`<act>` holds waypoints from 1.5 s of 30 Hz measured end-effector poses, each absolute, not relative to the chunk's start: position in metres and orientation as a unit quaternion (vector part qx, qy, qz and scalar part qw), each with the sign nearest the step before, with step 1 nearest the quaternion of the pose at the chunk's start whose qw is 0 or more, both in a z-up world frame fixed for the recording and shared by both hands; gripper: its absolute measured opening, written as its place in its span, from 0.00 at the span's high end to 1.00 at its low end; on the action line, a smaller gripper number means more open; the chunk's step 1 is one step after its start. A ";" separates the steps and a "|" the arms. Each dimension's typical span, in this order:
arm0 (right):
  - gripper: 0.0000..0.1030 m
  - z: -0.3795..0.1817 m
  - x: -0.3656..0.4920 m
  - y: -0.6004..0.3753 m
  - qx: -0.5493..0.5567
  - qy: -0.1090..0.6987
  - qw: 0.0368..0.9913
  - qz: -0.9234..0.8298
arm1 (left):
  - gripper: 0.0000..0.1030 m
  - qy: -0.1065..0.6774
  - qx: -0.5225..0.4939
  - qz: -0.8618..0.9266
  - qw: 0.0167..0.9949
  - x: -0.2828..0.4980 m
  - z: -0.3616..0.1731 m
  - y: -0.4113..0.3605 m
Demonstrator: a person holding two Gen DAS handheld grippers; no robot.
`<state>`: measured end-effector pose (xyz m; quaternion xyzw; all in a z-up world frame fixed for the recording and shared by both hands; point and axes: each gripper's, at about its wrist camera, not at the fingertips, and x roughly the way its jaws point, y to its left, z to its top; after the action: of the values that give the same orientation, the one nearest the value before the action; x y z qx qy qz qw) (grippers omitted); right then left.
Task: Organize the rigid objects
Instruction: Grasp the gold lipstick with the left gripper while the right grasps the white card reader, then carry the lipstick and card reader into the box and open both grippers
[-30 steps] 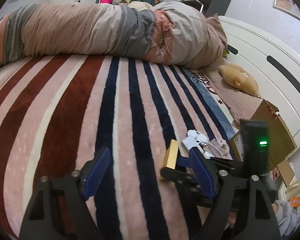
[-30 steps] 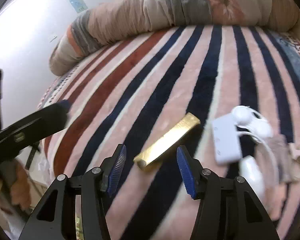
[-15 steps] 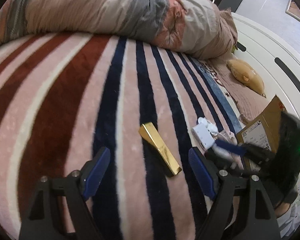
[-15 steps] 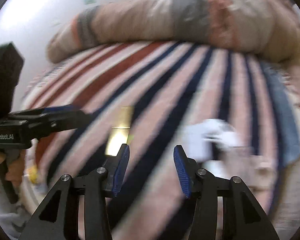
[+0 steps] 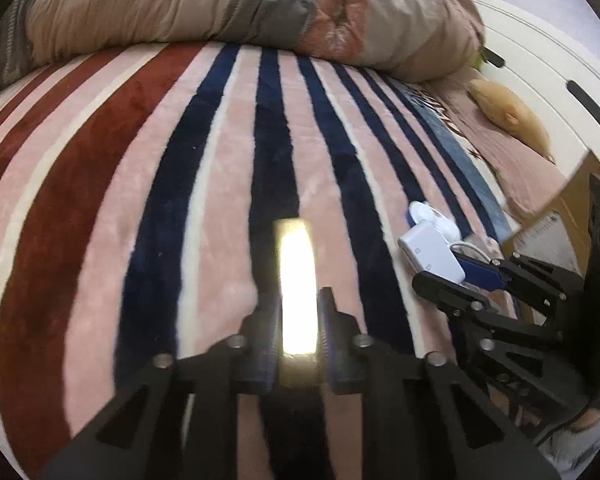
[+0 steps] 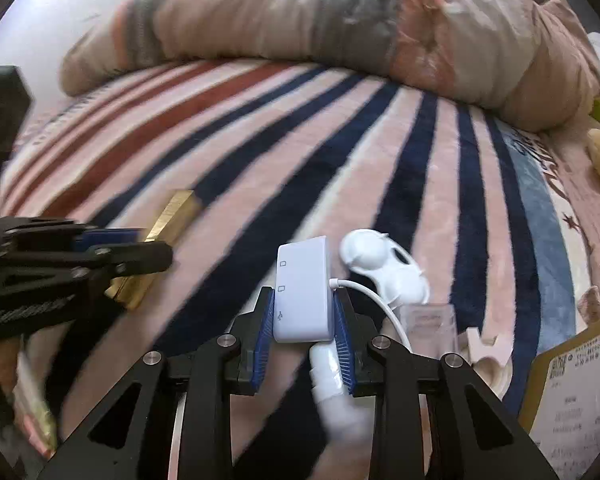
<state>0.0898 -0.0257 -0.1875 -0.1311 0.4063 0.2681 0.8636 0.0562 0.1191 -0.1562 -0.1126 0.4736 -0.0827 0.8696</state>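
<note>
Striped plush blanket (image 5: 100, 208) in pink, navy and rust covers the bed, with a rolled duvet (image 5: 228, 4) along twelve o'clock. From my left wrist camera, my left gripper (image 5: 299, 312) has just closed and now clamps the gold bar (image 5: 298, 276), which runs straight toward twelve o'clock between the pads. At three o'clock my right gripper (image 5: 466, 264) pinches the white adapter (image 5: 430, 252).

From my right wrist camera, the right gripper (image 6: 304, 320) has just closed on the white adapter (image 6: 303, 292); its cable (image 6: 376, 300) trails toward four o'clock. A white plastic piece (image 6: 384, 268) lies just beside it at two o'clock. At nine o'clock the left gripper (image 6: 140, 248) grips the gold bar (image 6: 172, 216)
</note>
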 end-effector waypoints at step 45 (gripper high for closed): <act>0.64 -0.076 0.031 -0.289 0.027 0.345 0.931 0.118 | 0.85 0.403 0.093 -0.343 0.843 0.067 0.026 -0.180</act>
<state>0.0311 -0.2895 -0.0763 0.0270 0.3453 0.1182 0.9306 0.0671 -0.1796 0.0258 0.0928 0.4033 -0.3425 0.8435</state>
